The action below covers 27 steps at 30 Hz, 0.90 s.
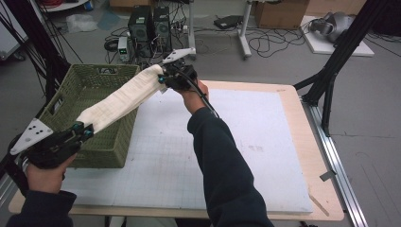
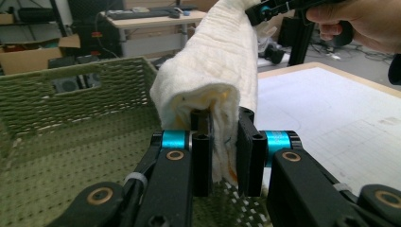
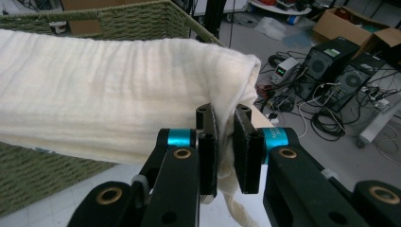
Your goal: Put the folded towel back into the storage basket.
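Each hand-held gripper, left [image 1: 85, 131] and right [image 1: 163, 78], is clamped on one end of the folded white towel [image 1: 120, 98], stretched above the green basket [image 1: 101, 146]; next, probably lowering it in.

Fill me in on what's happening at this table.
A person holds a pair of tongs in each hand and has a folded white towel stretched between them. The left tongs are shut on one end, the right tongs on the other. The towel hangs in the air above the green woven basket, which stands on the left part of the table. It has not been lowered in.
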### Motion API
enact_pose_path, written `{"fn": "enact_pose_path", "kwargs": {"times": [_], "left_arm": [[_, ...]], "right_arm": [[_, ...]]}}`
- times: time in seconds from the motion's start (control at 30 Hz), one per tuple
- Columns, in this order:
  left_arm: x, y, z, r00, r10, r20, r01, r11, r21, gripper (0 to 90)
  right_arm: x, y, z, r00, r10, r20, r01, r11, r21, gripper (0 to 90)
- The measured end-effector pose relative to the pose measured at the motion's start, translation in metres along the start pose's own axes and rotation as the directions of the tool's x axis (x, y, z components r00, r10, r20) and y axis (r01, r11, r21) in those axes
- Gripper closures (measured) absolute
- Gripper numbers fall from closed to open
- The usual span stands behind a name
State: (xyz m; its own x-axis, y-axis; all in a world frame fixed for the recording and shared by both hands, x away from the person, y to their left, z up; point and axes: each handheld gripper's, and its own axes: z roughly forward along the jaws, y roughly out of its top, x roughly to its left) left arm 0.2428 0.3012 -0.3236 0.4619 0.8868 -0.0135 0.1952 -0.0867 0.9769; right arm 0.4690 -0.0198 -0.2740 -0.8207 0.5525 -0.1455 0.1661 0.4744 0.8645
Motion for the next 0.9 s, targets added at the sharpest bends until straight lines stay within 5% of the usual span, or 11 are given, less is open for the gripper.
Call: {"fn": "enact_pose_path", "kwargs": {"times": [0.37, 0.9], "left_arm": [[0.021, -0.001, -0.022, 0.9977, -0.006, -0.067, 0.005, 0.9999, -0.013, 78.6], [0.05, -0.012, -0.036, 0.9869, -0.037, -0.157, 0.038, 0.9993, -0.002, 78.6]], "right_arm": [[0.018, 0.036, 0.035, 0.9984, -0.05, -0.026, 0.05, 0.999, -0.006, 81.9], [0.04, 0.062, 0.084, 0.9944, -0.089, -0.057, 0.089, 0.996, -0.005, 81.9]]}}
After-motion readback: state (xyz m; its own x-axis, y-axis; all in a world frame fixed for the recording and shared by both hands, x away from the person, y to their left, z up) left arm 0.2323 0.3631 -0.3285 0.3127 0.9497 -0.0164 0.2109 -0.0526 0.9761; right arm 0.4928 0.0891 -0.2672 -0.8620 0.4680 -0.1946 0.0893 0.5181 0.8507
